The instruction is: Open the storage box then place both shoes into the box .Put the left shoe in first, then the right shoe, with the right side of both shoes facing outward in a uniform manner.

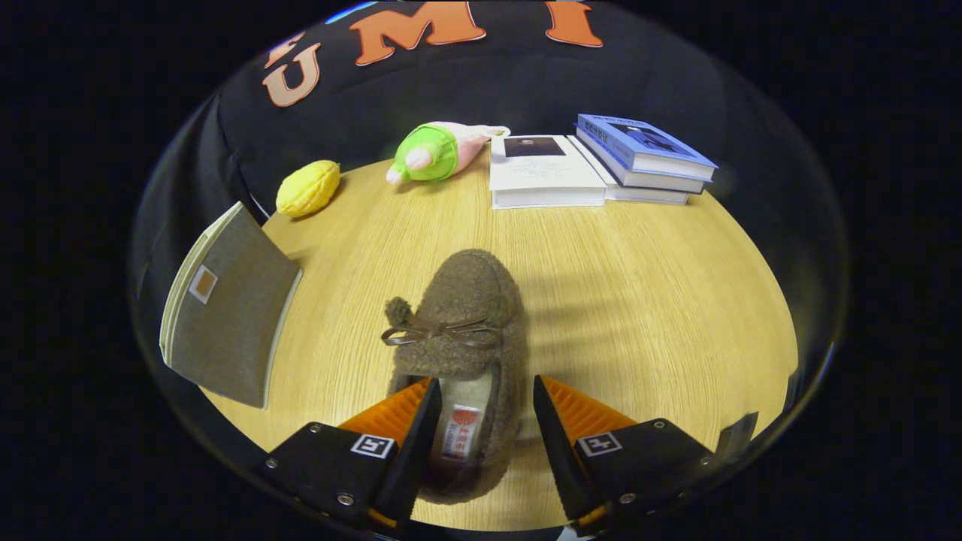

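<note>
A brown fuzzy shoe with a thin brown bow lies on the wooden table, toe pointing away from me. Its heel end and pale insole sit between my fingers. My gripper is open. The left fingertip hangs over the left side of the shoe's opening, and the right fingertip stands just outside the shoe's right wall. I cannot tell whether either one touches it. A grey fabric storage box with a small tag stands at the table's left edge, left of the shoe, showing a flat grey face and a pale rim.
Along the far edge of the table lie a yellow plush toy, a green and pink plush toy, a white book and a short stack of blue books. Bare wood stretches to the right of the shoe.
</note>
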`<state>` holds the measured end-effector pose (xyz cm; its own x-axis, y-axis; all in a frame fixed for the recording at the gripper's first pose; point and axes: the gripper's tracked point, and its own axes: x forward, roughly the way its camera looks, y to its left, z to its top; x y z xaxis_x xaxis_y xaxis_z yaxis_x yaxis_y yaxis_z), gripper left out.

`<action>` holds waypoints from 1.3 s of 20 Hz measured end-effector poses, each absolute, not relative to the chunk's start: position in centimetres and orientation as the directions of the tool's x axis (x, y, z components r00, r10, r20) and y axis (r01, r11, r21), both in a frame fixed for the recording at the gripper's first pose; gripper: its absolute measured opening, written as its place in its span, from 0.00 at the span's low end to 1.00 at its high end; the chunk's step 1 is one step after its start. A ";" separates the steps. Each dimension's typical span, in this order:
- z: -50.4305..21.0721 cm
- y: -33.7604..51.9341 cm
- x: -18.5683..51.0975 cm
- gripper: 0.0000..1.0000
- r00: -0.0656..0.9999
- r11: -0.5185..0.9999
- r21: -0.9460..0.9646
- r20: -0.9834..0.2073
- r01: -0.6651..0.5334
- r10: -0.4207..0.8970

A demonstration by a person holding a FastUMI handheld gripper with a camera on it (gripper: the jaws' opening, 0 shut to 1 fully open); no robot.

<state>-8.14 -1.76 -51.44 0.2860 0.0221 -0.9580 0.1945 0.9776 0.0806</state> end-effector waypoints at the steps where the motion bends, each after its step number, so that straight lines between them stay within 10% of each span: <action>1: -51.6 -2.1 -7.9 0.67 0.297 0.976 0.070 -0.955 0.206 0.006; 11: -54.0 -2.6 -7.6 0.11 0.273 0.951 0.071 -0.962 0.301 -0.015; 26: -45.4 4.6 -4.2 0.05 0.342 0.932 0.220 -0.933 0.287 0.115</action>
<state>-4.17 4.62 -45.41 0.3423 0.1146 -0.9326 0.2868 0.9324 0.2198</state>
